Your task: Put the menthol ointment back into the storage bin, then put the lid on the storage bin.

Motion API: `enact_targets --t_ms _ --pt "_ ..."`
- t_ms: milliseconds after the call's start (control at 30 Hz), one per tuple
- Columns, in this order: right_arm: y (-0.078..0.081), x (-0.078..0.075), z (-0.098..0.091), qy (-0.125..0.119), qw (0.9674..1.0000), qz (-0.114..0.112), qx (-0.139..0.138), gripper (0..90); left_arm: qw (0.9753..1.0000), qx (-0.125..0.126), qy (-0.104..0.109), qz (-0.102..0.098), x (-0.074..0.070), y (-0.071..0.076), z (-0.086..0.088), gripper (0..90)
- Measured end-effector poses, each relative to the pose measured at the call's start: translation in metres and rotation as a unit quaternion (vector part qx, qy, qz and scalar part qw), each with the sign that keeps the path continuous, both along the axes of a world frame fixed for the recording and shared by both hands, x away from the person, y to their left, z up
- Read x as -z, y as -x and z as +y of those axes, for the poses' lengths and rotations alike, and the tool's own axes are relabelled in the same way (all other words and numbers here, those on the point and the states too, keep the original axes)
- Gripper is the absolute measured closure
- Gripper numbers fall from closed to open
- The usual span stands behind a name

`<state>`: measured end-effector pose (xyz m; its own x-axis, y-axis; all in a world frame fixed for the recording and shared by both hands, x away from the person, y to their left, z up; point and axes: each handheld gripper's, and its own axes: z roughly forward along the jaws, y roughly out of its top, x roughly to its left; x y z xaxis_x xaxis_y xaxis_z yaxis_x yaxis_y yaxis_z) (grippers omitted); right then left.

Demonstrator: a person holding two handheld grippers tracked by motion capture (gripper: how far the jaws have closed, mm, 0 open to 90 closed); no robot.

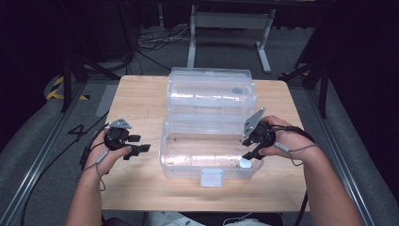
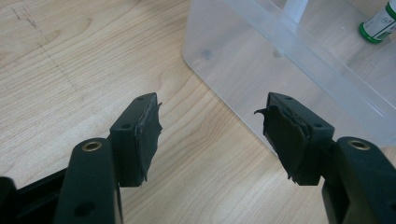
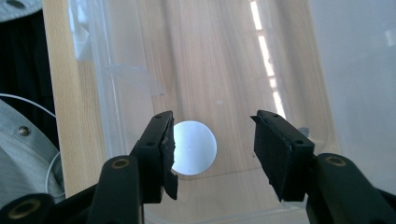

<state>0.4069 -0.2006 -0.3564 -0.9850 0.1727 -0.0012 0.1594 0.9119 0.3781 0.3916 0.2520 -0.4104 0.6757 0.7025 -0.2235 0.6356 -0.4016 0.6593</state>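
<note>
The left gripper (image 1: 141, 143) rests on the table (image 1: 136, 99) just left of the clear plastic box (image 1: 169, 155), jaws spread wide with nothing between them — it does well to wait there, near enough to steady the box wall if the box slides. In the left gripper view a green-capped bottle (image 2: 379, 24) lies inside the box toward its far side. The right gripper (image 3: 212, 149) hangs above the box's near right corner, jaws also wide and empty; below them a white round piece (image 3: 194, 148) stands on the box floor. It looks just set down — so the right hand should rise straight up, keeping the jaws wide and off the near wall and the white latch (image 1: 211, 178).
</note>
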Motion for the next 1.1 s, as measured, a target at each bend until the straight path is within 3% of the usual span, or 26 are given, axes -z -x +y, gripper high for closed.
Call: enact_targets --t_ms 200,400,567,700,767,800,867,933,967,1100 --pt "0.000 -0.016 -0.006 -0.065 0.9977 -0.021 -0.006 48.5 1.0000 0.000 -0.005 0.001 0.001 -0.001 -0.001 36.7" --pt "-0.001 -0.028 -0.005 -0.082 0.9955 -0.046 0.007 48.5 1.0000 -0.001 -0.001 0.001 0.000 0.000 0.000 36.7" --pt "-0.005 -0.040 -0.005 -0.115 0.9912 -0.060 0.022 48.6 1.0000 0.000 -0.003 0.000 0.001 0.002 0.000 36.7" --pt "-0.013 -0.050 -0.006 -0.144 0.9858 -0.074 0.045 48.5 1.0000 -0.001 -0.002 0.000 0.000 0.003 0.000 36.7" --pt "-0.018 -0.055 -0.007 -0.160 0.9814 -0.085 0.064 48.6 1.0000 -0.002 -0.003 -0.001 0.000 0.004 0.001 36.7" --pt "-0.018 -0.055 -0.007 -0.160 0.9814 -0.085 0.064 48.6 1.0000 -0.002 -0.003 -0.001 0.000 0.004 0.001 36.7" --pt "-0.025 -0.060 -0.008 -0.181 0.9753 -0.091 0.087 48.8 1.0000 -0.003 -0.003 0.000 0.001 0.006 0.002 36.7" --pt "-0.026 -0.062 -0.008 -0.186 0.9735 -0.093 0.094 48.8 1.0000 -0.004 -0.002 0.002 0.001 0.006 0.002 36.7" --pt "-0.031 -0.064 -0.009 -0.198 0.9694 -0.096 0.108 48.7 1.0000 -0.002 -0.004 0.001 0.001 0.007 0.002 36.7" --pt "-0.037 -0.066 -0.007 -0.207 0.9677 -0.094 0.108 48.2 1.0000 -0.004 -0.006 0.005 0.003 0.008 0.001 36.7"
